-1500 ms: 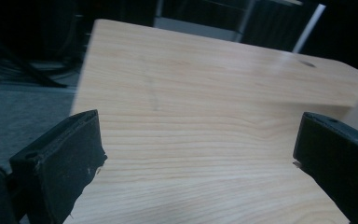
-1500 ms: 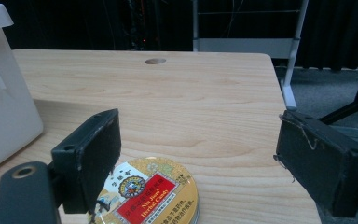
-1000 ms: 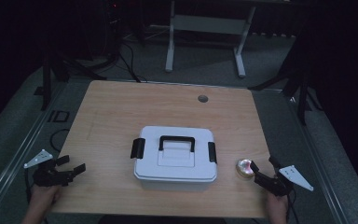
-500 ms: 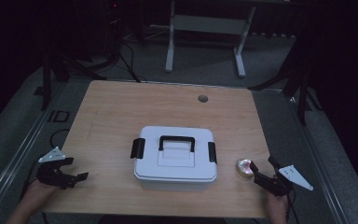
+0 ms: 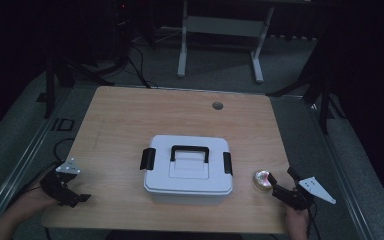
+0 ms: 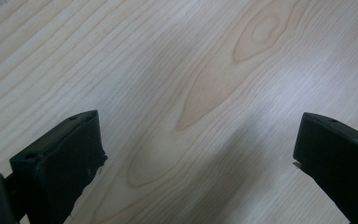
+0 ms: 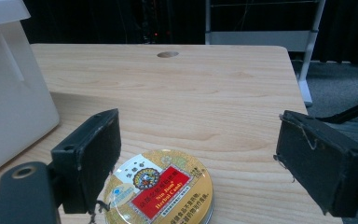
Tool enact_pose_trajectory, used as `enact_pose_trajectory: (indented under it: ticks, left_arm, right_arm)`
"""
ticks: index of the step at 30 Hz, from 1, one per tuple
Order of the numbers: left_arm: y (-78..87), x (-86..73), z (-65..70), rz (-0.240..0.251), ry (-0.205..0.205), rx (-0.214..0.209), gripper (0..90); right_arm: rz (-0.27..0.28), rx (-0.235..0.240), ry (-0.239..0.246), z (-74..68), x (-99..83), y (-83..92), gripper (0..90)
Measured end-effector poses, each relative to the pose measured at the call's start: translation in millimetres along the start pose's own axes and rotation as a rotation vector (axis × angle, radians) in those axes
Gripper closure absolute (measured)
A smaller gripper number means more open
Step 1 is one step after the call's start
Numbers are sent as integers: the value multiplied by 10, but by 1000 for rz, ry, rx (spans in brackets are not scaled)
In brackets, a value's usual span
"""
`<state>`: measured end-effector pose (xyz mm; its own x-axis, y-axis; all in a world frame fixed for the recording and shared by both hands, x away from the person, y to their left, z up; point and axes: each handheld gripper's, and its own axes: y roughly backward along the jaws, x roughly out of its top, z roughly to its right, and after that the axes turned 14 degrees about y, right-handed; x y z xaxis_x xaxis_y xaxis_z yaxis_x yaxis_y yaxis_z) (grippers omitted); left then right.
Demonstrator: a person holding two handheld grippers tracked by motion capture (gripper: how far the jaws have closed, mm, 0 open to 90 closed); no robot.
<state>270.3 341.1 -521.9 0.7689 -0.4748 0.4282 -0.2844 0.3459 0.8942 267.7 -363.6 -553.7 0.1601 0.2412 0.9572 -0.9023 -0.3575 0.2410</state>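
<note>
White plastic lidded box with black handle (image 5: 188, 170) sits mid-table; round gold candy tin (image 7: 161, 188) at its 3 o'clock, right gripper (image 7: 200, 156) spread wide over it. Left gripper (image 6: 198, 154) at 8 o'clock, released too.

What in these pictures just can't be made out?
- What the white box holds: its lid is shut in the high view.
- The round tin: the bottom edge of the right gripper view cuts it off, and its smaller print is too tiny to read.
- The tin in the high view: glare washes out its label.
- The box's full shape in the right gripper view: cut off at the left edge.
</note>
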Motion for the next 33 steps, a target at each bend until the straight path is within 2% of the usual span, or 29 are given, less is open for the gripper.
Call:
enact_pose_trajectory:
  ticks: [1, 2, 6, 7, 8, 9, 11, 15, 16, 19, 24, 27, 33]
  left_arm:
    - [0, 0, 0, 0, 0, 0, 9]
    - [9, 57, 41, -41, -37, 18, 9]
    - [-4, 142, 111, -121, -97, 46, 8]
    - [-4, 142, 111, -121, -97, 46, 8]
    - [-17, 177, 150, -161, -122, 49, 8]
    - [-20, 193, 169, -180, -140, 56, 8]
    - [-25, 222, 196, -217, -149, 53, 8]
    - [-33, 254, 246, -298, -194, 80, 8]
    - [-30, 263, 254, -313, -200, 85, 8]
    - [-4, 281, 275, -337, -193, 66, 8]
    - [-7, 271, 317, -408, -203, 87, 8]
    - [8, 278, 352, -410, -201, 75, 8]
    - [56, 347, 421, -420, -225, 68, 9]
  right_arm:
    - [0, 0, 0, 0, 0, 0, 135]
    - [0, 0, 0, 0, 0, 1, 134]
    - [0, 0, 0, 1, 0, 1, 135]
    - [0, 0, 0, 1, 0, 1, 135]
    - [0, 1, -1, 1, -1, 1, 134]
    - [0, 1, -3, 1, -1, 3, 135]
    - [0, 3, -4, 3, -1, 3, 134]
    - [0, 3, -3, 1, -1, 4, 135]
    - [0, 2, -3, 2, -1, 4, 134]
    - [1, 3, -4, 2, -2, 5, 134]
    - [1, 4, -5, 3, -2, 4, 134]
    - [1, 4, -4, 3, -2, 5, 134]
    - [0, 4, -6, 4, -2, 4, 134]
